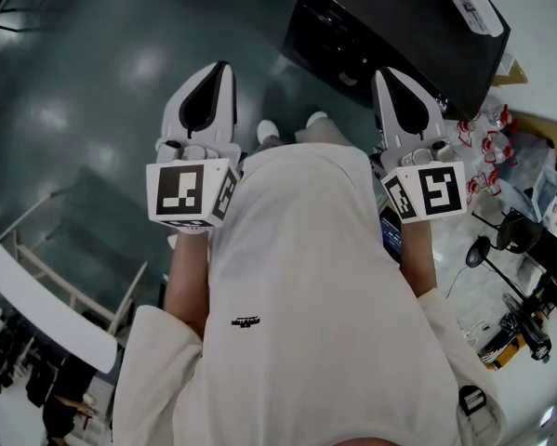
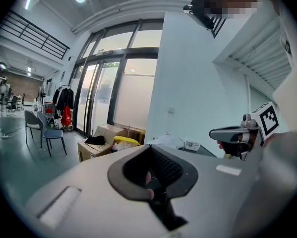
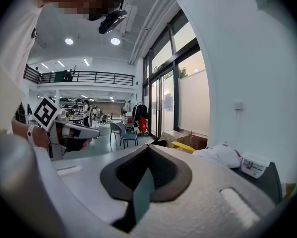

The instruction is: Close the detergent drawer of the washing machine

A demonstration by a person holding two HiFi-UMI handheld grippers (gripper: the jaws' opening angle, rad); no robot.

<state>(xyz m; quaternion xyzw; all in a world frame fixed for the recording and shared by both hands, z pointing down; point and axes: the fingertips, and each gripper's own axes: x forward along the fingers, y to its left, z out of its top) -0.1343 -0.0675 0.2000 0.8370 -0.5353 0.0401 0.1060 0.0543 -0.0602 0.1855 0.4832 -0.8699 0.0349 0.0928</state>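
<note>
floor (image 1: 83, 91): glossy, smooth, reflective | shirt (image 1: 297, 277): matt, creased cloth

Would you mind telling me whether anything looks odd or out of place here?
Nothing is spilled or broken, but the left hand-held gripper and right hand-held gripper are shut, empty and held at the person's chest, aimed across the room. No detergent drawer shows in any view.

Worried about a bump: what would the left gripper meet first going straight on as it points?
Nothing near: ahead of the left gripper lies floor, then probably the cardboard boxes by the glass doors; depth unclear.
</note>
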